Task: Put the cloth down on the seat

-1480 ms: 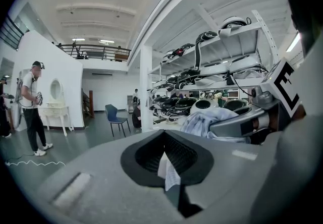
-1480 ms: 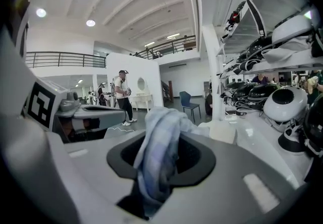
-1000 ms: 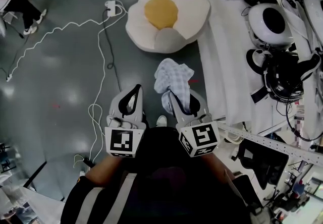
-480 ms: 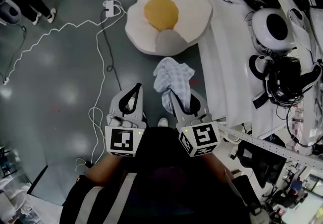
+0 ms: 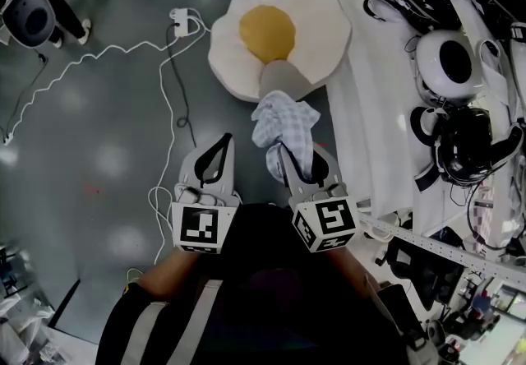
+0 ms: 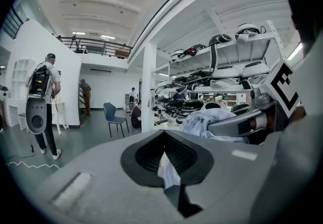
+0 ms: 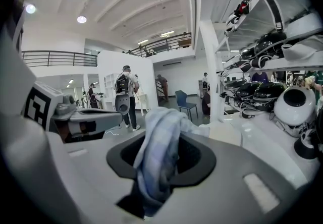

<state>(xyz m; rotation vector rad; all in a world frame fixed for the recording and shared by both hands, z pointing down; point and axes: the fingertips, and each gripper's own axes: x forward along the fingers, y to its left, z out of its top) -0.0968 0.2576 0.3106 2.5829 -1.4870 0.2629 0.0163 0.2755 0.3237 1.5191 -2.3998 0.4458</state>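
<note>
The seat is a white egg-shaped cushion with a yellow centre, lying on the grey floor ahead of me. A pale checked cloth bunches up out of my right gripper, which is shut on it. In the head view the cloth's top edge overlaps the seat's near rim. The right gripper view shows the cloth draped between the jaws and hiding the fingertips. My left gripper is beside it on the left, jaws meeting at the tips with nothing in them. From the left gripper view the cloth shows at the right.
A white table and shelves with helmets and headsets run along the right. A white cable and power strip lie on the floor to the left. A person and a blue chair are further off.
Both grippers have moved forward together towards the seat, carrying the cloth. The cloth now reaches the seat's near rim, where before a gap of floor showed.
</note>
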